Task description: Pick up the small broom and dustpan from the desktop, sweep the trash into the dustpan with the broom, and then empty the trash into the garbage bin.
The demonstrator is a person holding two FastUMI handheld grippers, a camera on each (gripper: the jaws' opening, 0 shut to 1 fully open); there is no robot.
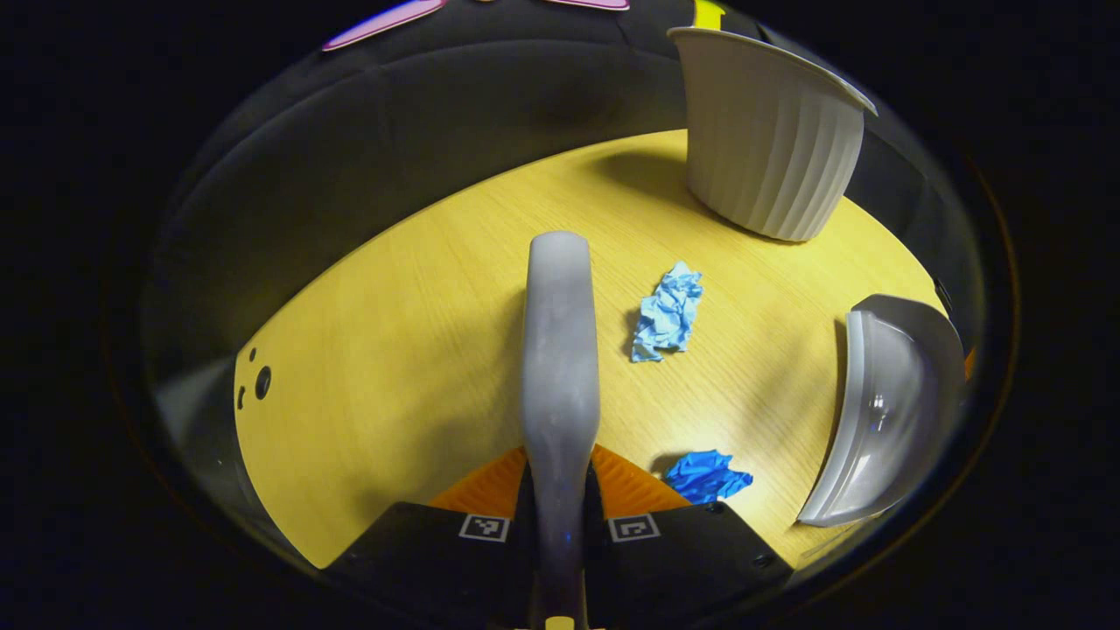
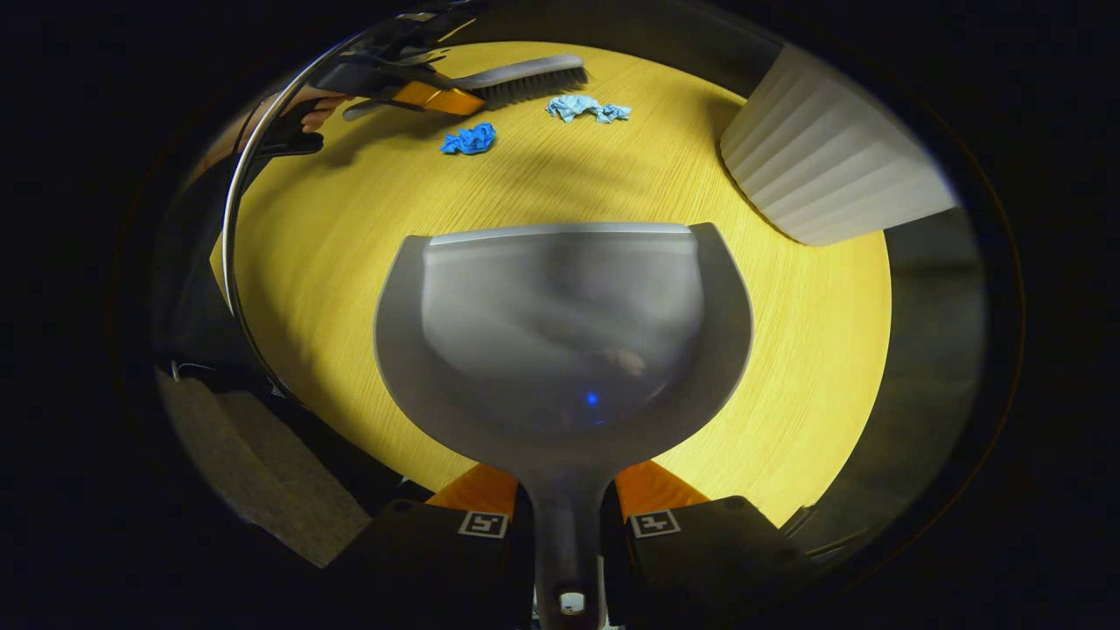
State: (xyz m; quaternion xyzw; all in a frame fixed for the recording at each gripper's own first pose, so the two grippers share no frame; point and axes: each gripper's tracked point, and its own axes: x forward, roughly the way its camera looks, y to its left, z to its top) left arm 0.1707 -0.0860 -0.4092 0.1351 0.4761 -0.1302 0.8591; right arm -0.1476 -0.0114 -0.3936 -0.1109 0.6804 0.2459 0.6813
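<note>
Yellow wooden surface carries two blue paper scraps; my left fingers clamp the broom, my right fingers clamp the dustpan; I should lay its lip flat, seemingly raised now, then sweep toward it.

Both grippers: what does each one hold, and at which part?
Left gripper holds the broom by its handle. Right gripper holds the dustpan by its handle.
</note>
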